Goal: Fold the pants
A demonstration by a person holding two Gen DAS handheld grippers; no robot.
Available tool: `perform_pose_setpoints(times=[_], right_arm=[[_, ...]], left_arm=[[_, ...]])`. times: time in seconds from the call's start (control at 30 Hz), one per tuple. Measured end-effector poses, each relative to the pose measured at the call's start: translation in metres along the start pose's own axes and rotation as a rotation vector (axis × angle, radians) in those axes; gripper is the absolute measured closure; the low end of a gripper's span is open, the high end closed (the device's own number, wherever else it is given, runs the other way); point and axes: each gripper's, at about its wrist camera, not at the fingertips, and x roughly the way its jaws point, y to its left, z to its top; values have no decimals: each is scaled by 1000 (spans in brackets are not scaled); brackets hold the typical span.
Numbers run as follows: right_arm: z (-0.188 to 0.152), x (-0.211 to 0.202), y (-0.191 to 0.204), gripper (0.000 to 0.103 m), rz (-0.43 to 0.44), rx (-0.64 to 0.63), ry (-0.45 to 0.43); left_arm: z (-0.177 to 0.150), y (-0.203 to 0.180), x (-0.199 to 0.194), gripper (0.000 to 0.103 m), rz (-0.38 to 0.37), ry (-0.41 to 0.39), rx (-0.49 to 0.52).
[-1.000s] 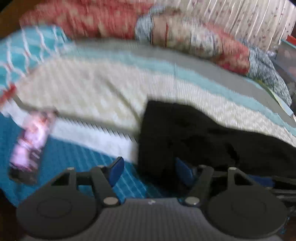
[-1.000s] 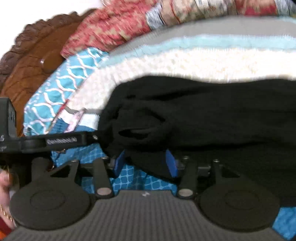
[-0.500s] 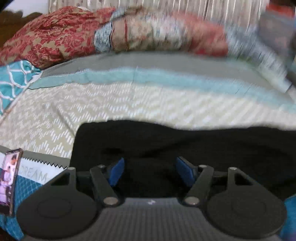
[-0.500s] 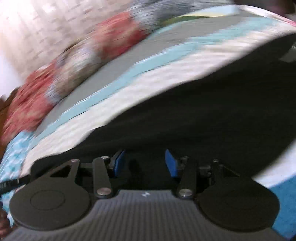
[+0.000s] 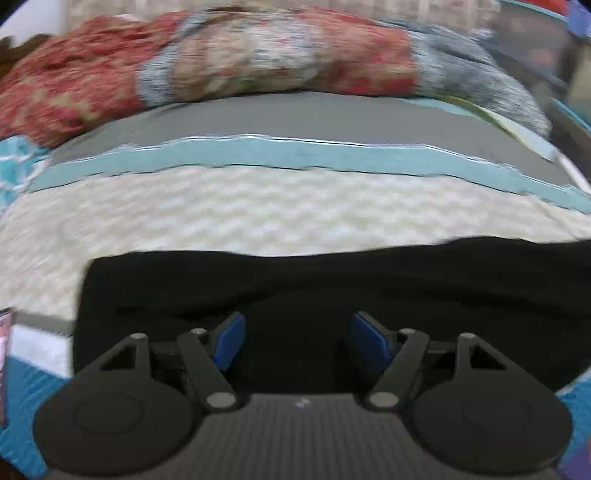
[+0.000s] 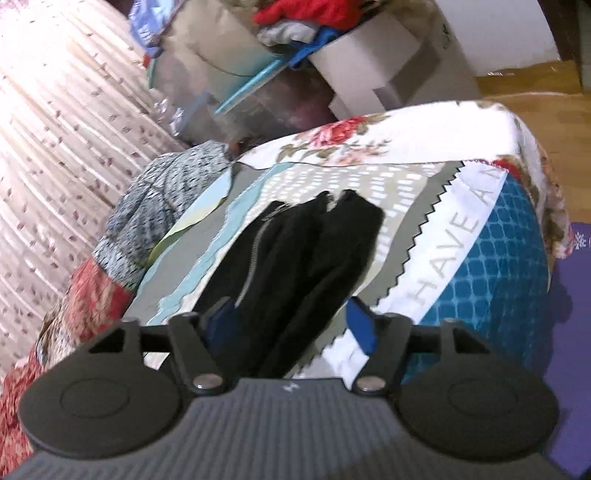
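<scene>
Black pants lie on a patterned bedspread. In the left wrist view they spread wide from the left edge across to the right. My left gripper is open, low over the pants' near edge, with nothing between its blue pads. In the right wrist view the pants stretch lengthwise away, both legs side by side with a silver zipper line on the left leg. My right gripper is open and straddles the near part of the pants.
A red and grey floral quilt lies rolled along the bed's far side. A phone sits at the left edge. Beyond the bed end stand a curtain, a clear bin and piled clothes. Wooden floor lies at right.
Both grippers swung. The left view turned from the pants' left end to face across them. The right view swung from the waist area to look along the legs toward the bed's end.
</scene>
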Motion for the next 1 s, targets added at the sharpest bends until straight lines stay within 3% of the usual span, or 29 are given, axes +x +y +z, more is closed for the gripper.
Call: perform_pose_setpoints(times=[0.2,0.37,0.43,0.5,0.57,0.73,1.0], right_arm=[[14,18,-7,23,-18,50,-6],[31,33,-6,22,-64,64,-5],[33,38,0,24,-72,32,-3],[35,46,7,40,-99,-12,-1],[35,53,13,47,-133,-65,3],[28,59,8,48,-165,-66,-22],[15,50,-6,48,-107,-74,-86]], left_arm=[[5,-69,17,38,-25,34,86],[2,-105,37,38,38,107,125],[-1,-112,42,38,53,132,126],[-2,-114,44,38,71,139,128],[-4,-115,43,37,82,141,130],[-5,-114,44,37,104,145,129],[-11,-113,40,36,129,137,137]])
